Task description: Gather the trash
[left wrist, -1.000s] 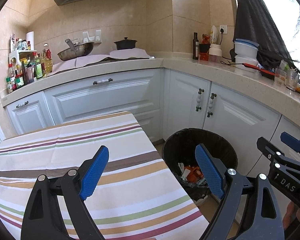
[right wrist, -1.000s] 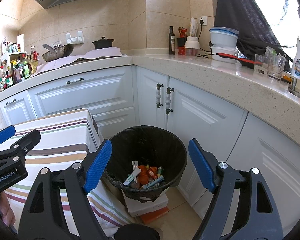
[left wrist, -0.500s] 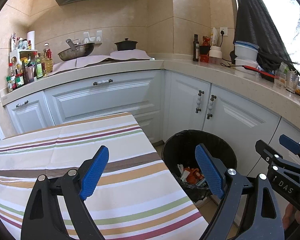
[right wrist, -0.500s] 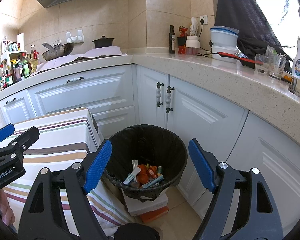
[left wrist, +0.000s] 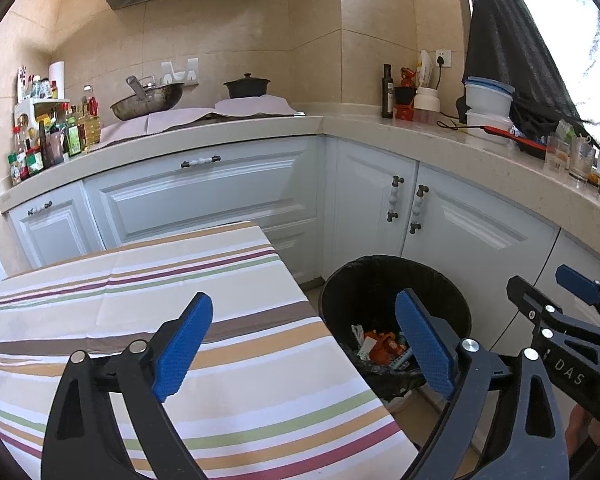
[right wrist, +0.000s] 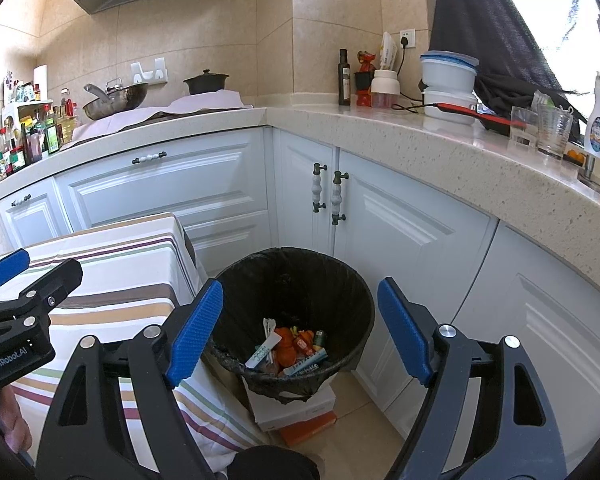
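Left wrist view: the left gripper [left wrist: 300,344] has its jaws spread wide with nothing between them, hanging above the near right part of the striped bench [left wrist: 148,300]. No loose trash shows on the cloth here. The trash bin [left wrist: 380,276] stands on the floor just off the bench's right edge, ahead and to the right of these jaws — its collected trash [left wrist: 380,346] lies at the bottom. The right gripper [left wrist: 560,312] shows at the right margin, beyond the bin.

Right wrist view: the right gripper [right wrist: 300,328] is likewise spread and empty, and the trash bin [right wrist: 236,280] sits straight ahead and below, framed between the jaws, wrappers and orange scraps [right wrist: 288,350] inside. The right hand is the nearer to the bin; the left, seen at the left edge [right wrist: 16,280], is over the bench [right wrist: 132,264]. Any further piece would, I judge, lie outside both views.
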Demonstrator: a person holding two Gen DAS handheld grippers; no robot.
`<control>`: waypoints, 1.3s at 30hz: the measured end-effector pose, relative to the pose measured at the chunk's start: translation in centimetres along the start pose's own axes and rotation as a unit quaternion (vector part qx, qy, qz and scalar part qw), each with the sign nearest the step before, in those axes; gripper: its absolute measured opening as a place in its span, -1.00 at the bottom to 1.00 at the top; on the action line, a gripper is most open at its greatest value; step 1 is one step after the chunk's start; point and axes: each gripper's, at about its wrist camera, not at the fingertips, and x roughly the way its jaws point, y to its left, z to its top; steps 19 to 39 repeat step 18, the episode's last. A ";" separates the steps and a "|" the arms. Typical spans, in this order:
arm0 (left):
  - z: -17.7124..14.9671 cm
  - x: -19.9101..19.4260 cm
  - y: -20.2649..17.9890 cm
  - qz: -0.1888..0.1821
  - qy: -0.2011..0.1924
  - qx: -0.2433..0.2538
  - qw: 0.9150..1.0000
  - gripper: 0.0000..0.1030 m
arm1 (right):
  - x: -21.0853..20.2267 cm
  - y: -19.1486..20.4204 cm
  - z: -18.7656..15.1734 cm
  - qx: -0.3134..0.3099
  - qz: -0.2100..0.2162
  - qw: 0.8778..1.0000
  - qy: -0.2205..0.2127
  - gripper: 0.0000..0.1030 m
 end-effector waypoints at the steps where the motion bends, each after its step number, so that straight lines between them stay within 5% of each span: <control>1: 0.0 0.0 0.0 -0.004 0.000 -0.003 1.000 0.82 | 0.0 0.0 0.0 0.000 0.000 1.000 0.000 0.51; 39: -0.6 1.4 2.4 0.022 0.035 -0.023 0.999 0.86 | 0.8 1.2 -0.4 -0.011 0.011 1.000 0.003 0.64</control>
